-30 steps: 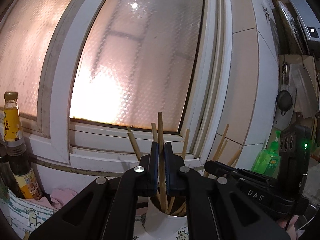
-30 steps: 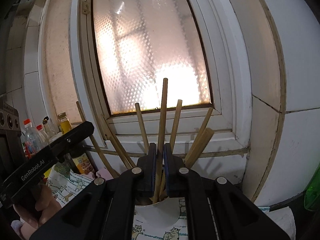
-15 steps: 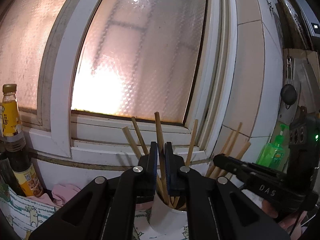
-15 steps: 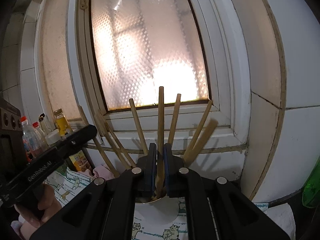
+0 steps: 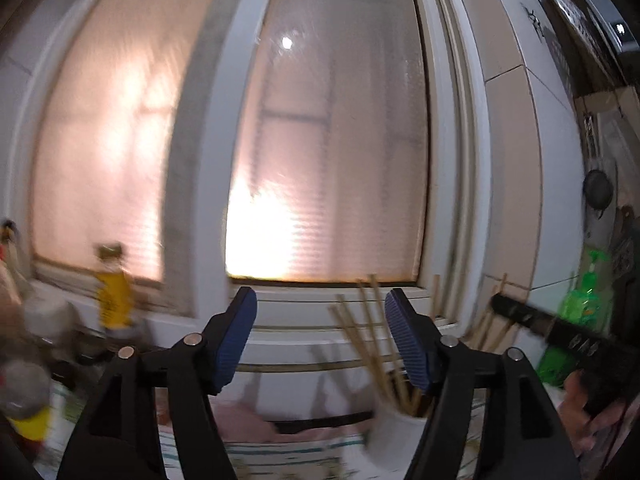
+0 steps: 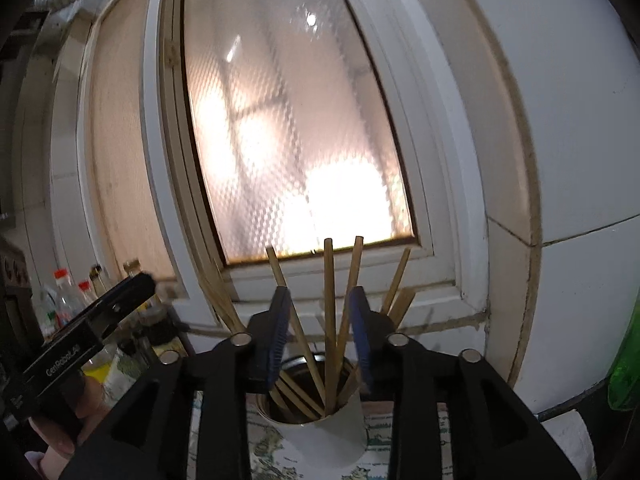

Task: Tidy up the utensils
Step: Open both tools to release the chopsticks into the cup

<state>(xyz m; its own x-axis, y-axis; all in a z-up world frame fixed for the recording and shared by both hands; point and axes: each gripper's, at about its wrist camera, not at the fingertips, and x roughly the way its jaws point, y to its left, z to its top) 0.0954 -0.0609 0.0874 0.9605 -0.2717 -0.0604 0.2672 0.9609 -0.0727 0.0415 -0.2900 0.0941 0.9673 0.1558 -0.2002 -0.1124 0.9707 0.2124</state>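
Note:
A white cup (image 6: 320, 428) stands on a patterned cloth below a frosted window, with several wooden chopsticks (image 6: 329, 320) upright in it. My right gripper (image 6: 320, 340) is open just above the cup, its blue pads on either side of the chopsticks, gripping none. My left gripper (image 5: 320, 344) is open and empty; the cup (image 5: 394, 436) and chopsticks (image 5: 370, 340) sit low on its right, partly behind the right finger. The left gripper (image 6: 100, 316) also shows in the right wrist view, and the right gripper (image 5: 560, 332) in the left wrist view.
Sauce and oil bottles (image 6: 60, 308) stand at the left by the window sill; a yellow-labelled bottle (image 5: 112, 296) is blurred. A green soap bottle (image 5: 580, 304) is at the right. A pink cloth (image 5: 248, 424) lies by the cup. The tiled wall (image 6: 560, 160) is close behind.
Both grippers have opened and let go of the chopsticks they held, which now stand in the cup. The left gripper has swung left, so the cup sits to its right.

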